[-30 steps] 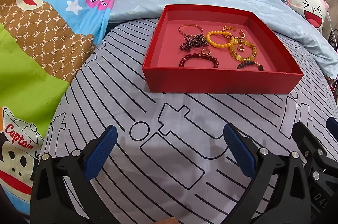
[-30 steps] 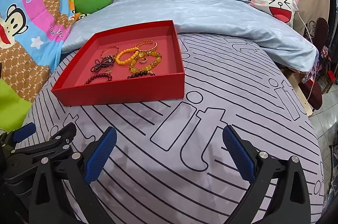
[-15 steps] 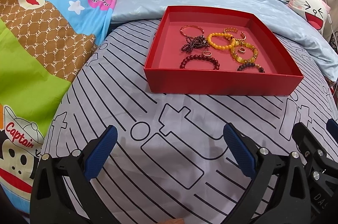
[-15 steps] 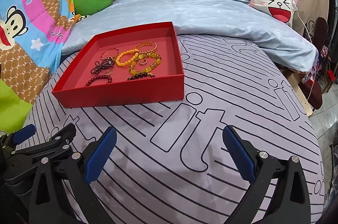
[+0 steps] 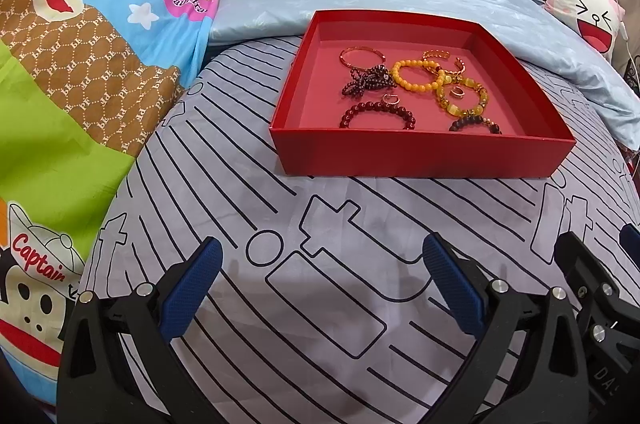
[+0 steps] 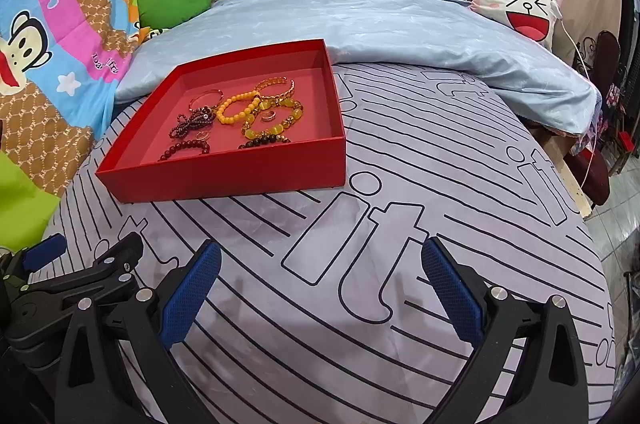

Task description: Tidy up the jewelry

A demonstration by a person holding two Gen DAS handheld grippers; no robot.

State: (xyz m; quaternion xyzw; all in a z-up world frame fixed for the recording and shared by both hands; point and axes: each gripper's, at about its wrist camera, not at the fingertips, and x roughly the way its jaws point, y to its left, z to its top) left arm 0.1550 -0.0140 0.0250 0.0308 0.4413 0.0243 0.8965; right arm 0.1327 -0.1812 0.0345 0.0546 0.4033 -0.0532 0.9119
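Red tray [image 5: 420, 154] sits mid-bed toward the head edge, bracelets [image 5: 416, 80] and rings all inside it, some overlapping. Left tongs [image 5: 320, 284] and right tongs [image 6: 320, 284] both wide, empty, hovering near the foot edge. Fits jewelry already gathered or awaiting sorting; cannot tell which.

The near wall of the red box [image 5: 420, 156] hides the front arcs of the dark bracelet [image 5: 475, 123] and the red bracelet [image 5: 377, 112]. In the pile, the yellow bracelet [image 5: 416, 75] and amber bracelet [image 5: 464, 100] overlap, so their full loops cannot be followed. Two rings [image 6: 269, 115] are too small to tell apart in detail. The left tool [image 5: 320, 280] and right tool [image 6: 320, 280] are cut off by the lower edges. The cat pillow [image 5: 588, 16] is cropped at the right edge.
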